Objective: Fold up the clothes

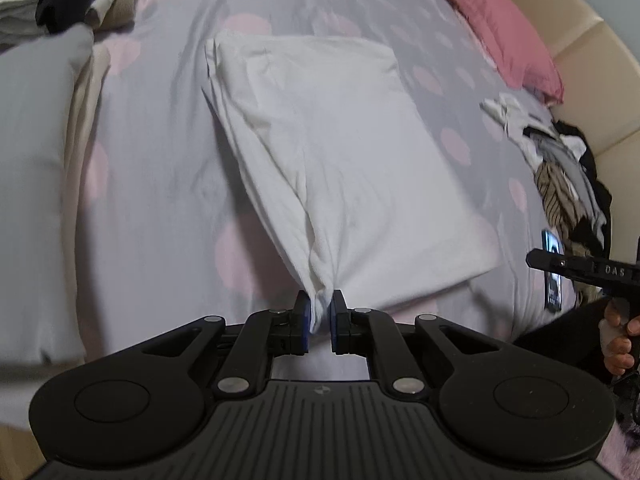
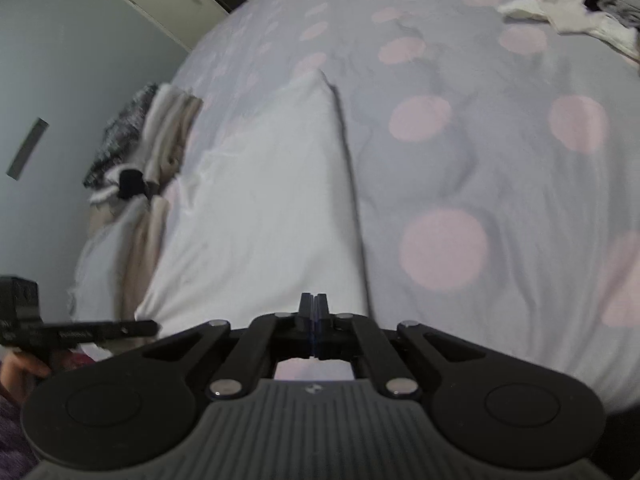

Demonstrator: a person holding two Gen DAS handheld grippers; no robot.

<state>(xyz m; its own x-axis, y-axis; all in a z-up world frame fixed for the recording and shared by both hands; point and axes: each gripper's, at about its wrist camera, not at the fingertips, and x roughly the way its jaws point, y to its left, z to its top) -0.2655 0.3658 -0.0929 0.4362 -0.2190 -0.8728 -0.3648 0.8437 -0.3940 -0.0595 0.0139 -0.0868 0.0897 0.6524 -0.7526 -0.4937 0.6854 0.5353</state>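
Observation:
A white garment (image 1: 340, 152) lies folded into a rough rectangle on the grey bedspread with pink dots (image 1: 160, 160). My left gripper (image 1: 320, 314) is shut on its near left corner, and the cloth bunches between the blue pads and is pulled up taut. In the right wrist view the same garment (image 2: 260, 220) stretches away from my right gripper (image 2: 315, 304), whose jaws are pressed together with no cloth showing between them. The right gripper (image 1: 534, 259) also shows in the left wrist view, just right of the garment's near right corner.
A pile of unfolded clothes (image 1: 568, 176) and a phone (image 1: 554, 276) lie at the right, below a pink pillow (image 1: 504, 32) and the cream headboard (image 1: 592, 60). Folded garments (image 1: 40, 4) are stacked at the far left, and a grey folded piece (image 1: 36, 160) lies in front of them. Loose white clothes (image 2: 568, 4) lie far right.

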